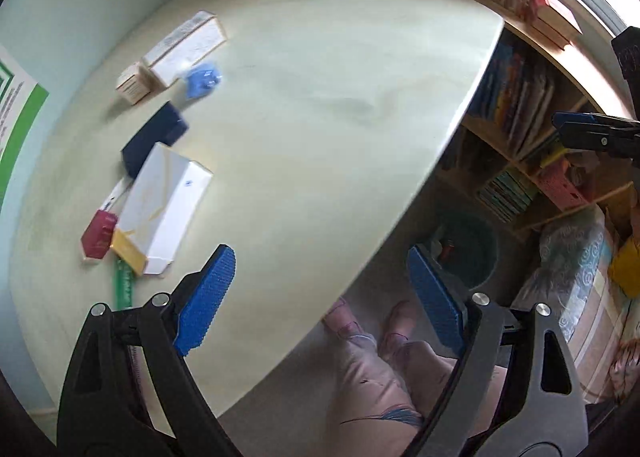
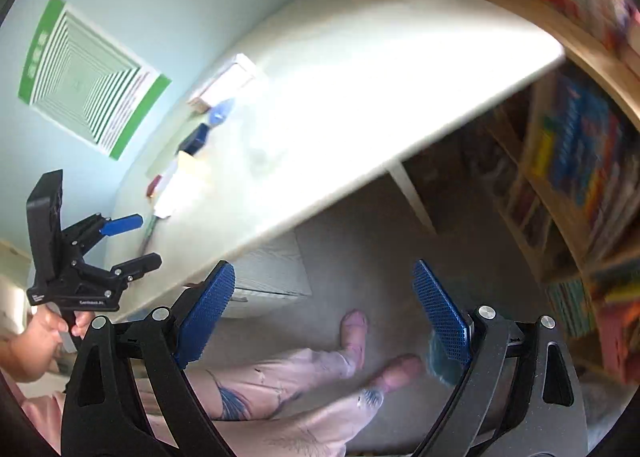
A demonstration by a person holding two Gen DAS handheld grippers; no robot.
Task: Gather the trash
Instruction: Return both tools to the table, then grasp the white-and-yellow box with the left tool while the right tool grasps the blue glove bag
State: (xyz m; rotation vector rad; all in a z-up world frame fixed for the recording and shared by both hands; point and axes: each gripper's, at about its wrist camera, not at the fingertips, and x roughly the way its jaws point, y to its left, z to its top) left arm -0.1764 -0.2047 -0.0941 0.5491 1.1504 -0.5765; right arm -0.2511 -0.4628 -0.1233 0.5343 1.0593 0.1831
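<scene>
Both grippers are held off the table's near edge, nothing between their pads. The left gripper (image 1: 316,297) is seen with jaws spread wide; the right gripper (image 2: 324,311) likewise, empty.

Trash is clustered at the far left of the pale table (image 1: 320,77): a white carton (image 1: 168,209), a dark blue box (image 1: 154,137) just beyond it, a red box (image 1: 98,233), a crumpled blue wrapper (image 1: 202,79), a long white box (image 1: 184,49) and a small tan box (image 1: 132,87). A green strip (image 1: 123,289) is partly hidden behind the left finger.

A dark bin (image 1: 468,249) under the table is dimly made out; its contents cannot be told. The bookshelf (image 2: 576,145) is blurred in the right wrist view, and glare washes out the table there.
</scene>
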